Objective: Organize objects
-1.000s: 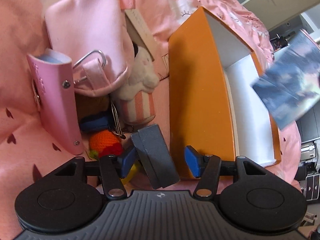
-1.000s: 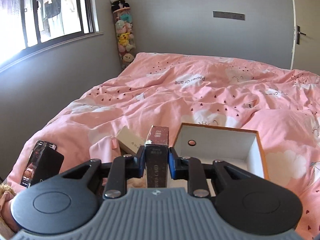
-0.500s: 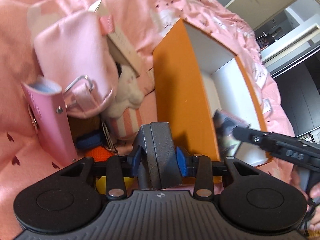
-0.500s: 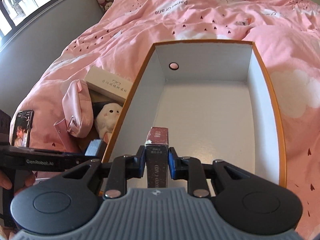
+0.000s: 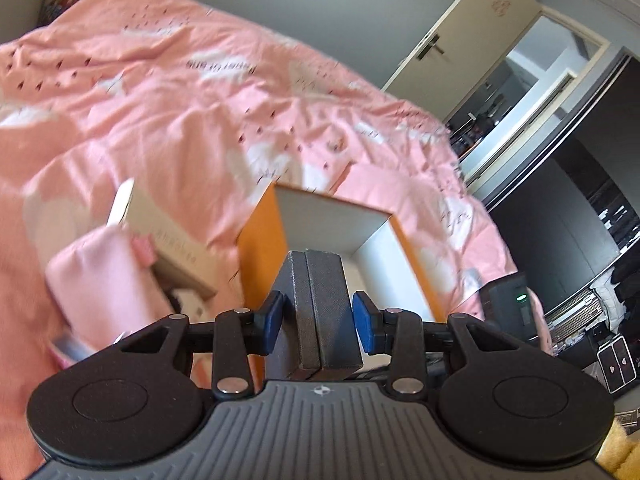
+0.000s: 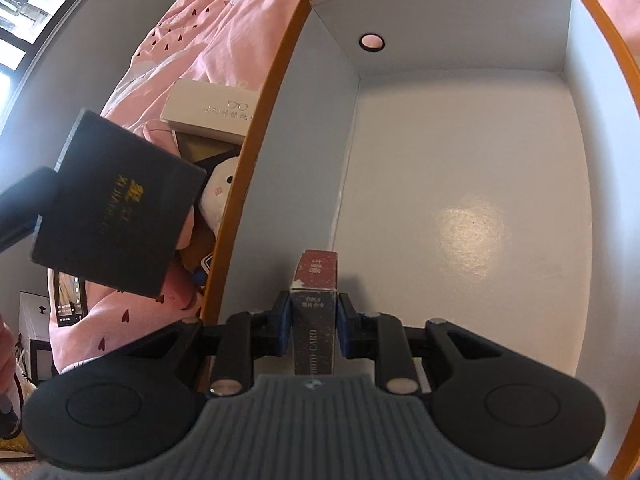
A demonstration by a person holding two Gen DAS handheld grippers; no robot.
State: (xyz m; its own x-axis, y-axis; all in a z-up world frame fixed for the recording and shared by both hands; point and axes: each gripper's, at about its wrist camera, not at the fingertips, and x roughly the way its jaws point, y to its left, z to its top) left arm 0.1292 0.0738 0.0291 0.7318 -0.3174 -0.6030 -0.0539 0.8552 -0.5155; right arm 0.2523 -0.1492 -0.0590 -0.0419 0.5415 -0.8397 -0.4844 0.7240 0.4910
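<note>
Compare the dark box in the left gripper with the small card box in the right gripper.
The textured black flat box is broad and square, with gold lettering; the maroon-topped photo card box is narrow and slim. The black box is outside the orange storage box, above the pile of items beside it; the card box is down inside it. Shared: each is gripped between blue-padded fingers, left gripper and right gripper.

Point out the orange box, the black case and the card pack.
orange box point(image 6: 256, 168), right wrist view, on its left rim.
black case point(image 6: 120, 208), right wrist view, on its front cover.
card pack point(image 6: 314, 320), right wrist view, on its dark side.
</note>
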